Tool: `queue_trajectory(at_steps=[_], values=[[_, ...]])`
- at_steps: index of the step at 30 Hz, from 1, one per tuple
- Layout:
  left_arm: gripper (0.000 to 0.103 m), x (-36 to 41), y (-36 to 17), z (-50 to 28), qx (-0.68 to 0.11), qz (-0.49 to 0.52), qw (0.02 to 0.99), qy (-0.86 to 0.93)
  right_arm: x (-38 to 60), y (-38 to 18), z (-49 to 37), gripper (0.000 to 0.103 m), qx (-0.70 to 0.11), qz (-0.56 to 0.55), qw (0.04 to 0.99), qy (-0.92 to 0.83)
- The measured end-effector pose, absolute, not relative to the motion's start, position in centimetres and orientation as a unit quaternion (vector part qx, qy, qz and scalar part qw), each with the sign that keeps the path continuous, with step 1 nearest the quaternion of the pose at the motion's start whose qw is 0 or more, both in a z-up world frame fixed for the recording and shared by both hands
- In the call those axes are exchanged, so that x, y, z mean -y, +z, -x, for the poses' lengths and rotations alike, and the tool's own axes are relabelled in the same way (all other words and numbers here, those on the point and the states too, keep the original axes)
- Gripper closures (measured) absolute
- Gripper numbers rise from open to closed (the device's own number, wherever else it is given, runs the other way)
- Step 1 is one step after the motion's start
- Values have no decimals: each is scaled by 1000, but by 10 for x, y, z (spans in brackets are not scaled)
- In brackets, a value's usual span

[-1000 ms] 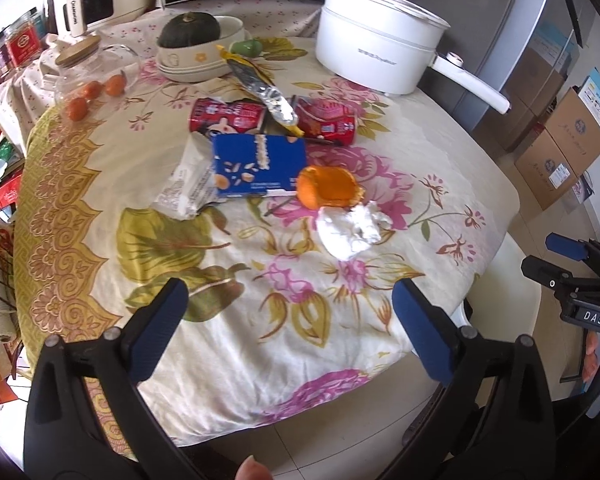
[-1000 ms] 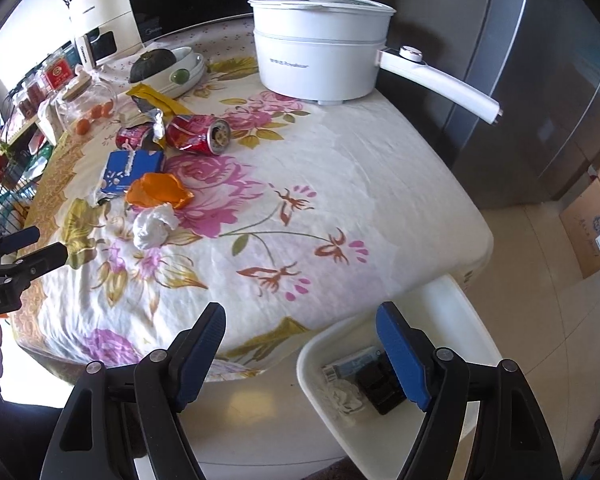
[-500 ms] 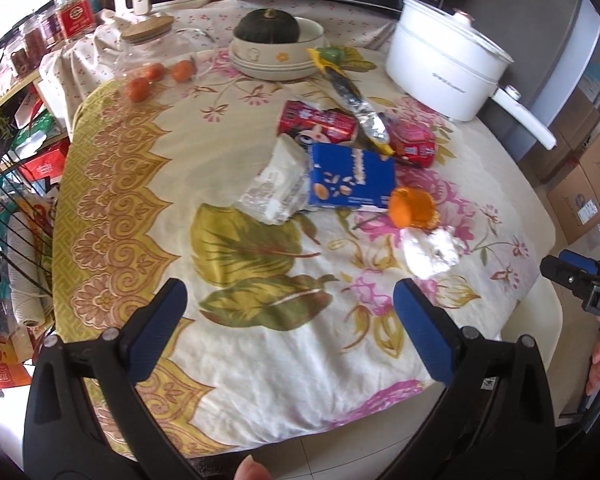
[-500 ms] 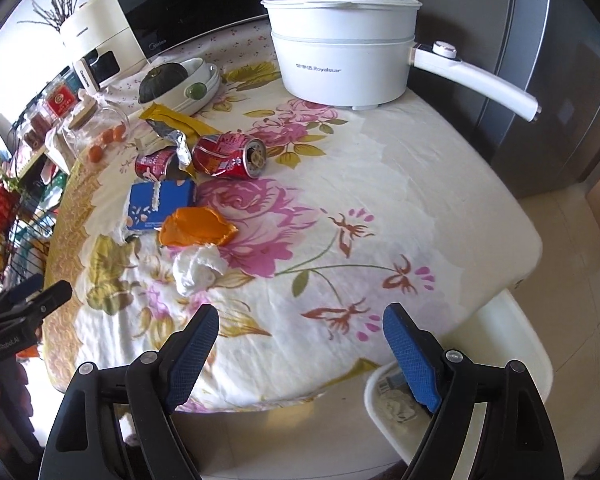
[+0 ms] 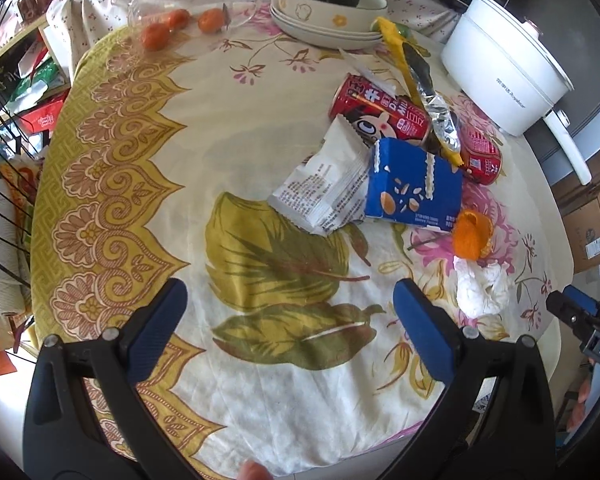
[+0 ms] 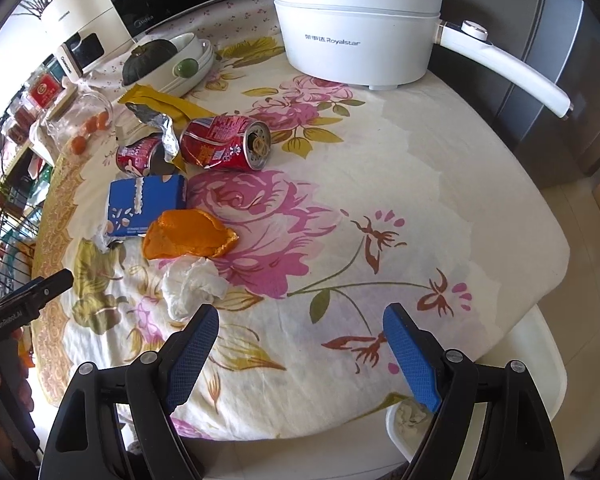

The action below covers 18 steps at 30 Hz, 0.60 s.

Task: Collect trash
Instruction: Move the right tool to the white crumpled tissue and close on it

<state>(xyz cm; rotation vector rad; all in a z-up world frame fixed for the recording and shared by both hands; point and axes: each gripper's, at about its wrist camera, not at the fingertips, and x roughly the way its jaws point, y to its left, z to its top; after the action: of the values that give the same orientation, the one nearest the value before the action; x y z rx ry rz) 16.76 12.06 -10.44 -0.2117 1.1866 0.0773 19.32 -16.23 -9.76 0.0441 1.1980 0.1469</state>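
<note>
Two grippers, left [image 5: 286, 312] and right [image 6: 300, 338], hover with jaws spread wide and empty; the right's have just been opening. Tissue [image 6: 192, 286] lies just beyond the right's left finger, touching orange peel [image 6: 188, 238] on the tablecloth [image 6: 400, 200].

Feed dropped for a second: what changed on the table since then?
Both grippers, left and right, came in lower over the table; the trash now looms larger. The right jaws have just been opening, nothing between them. Nothing grabbed; tissue, peel and cans unmoved.
</note>
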Motion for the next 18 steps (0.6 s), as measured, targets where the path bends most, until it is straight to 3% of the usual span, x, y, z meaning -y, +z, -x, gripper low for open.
queue_trajectory(at_steps=[18], values=[[1, -148, -104, -153, -565, 123, 815, 50, 78, -134, -211, 19, -584, -12, 803, 120]])
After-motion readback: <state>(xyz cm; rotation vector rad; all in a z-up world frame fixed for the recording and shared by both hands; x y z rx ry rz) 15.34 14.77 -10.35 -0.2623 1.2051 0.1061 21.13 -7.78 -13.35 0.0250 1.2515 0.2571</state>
